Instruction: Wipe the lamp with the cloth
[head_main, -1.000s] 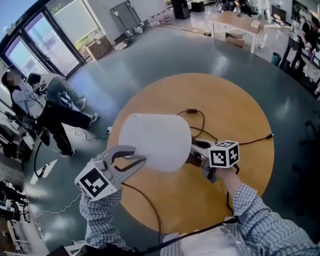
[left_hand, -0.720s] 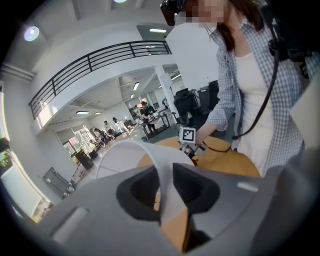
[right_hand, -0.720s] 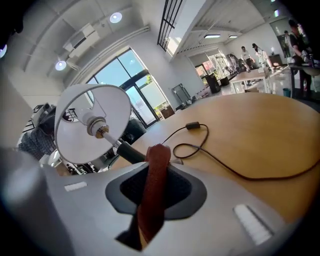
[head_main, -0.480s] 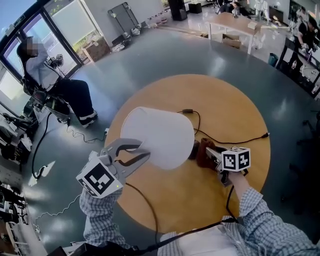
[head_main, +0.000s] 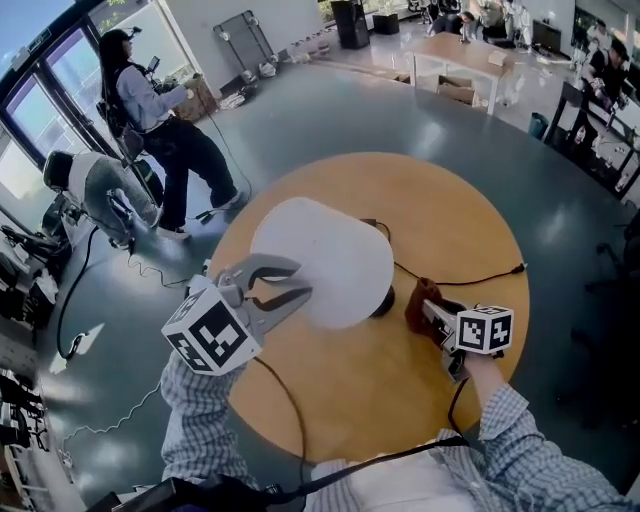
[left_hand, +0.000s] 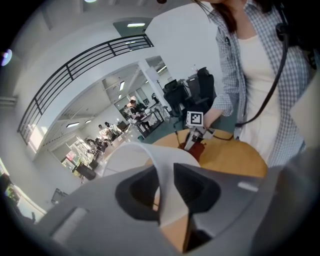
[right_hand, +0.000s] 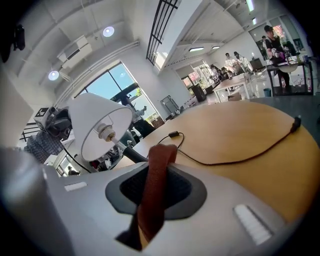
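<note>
Forearms enter from the frame's bottom; left gripper clamps the rim of the tilted lamp, right gripper pinches the cloth.

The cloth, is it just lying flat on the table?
No, the brown cloth stands pinched between the jaws of the right gripper, as the right gripper view shows.

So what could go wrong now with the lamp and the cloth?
The left hand-held gripper pinches only the thin rim of the lampshade, so the shade might dent or slip, and the lamp could tip. The cord lies loose across the table near the right hand-held gripper, which holds the cloth; the cord could snag when the cloth goes in.
</note>
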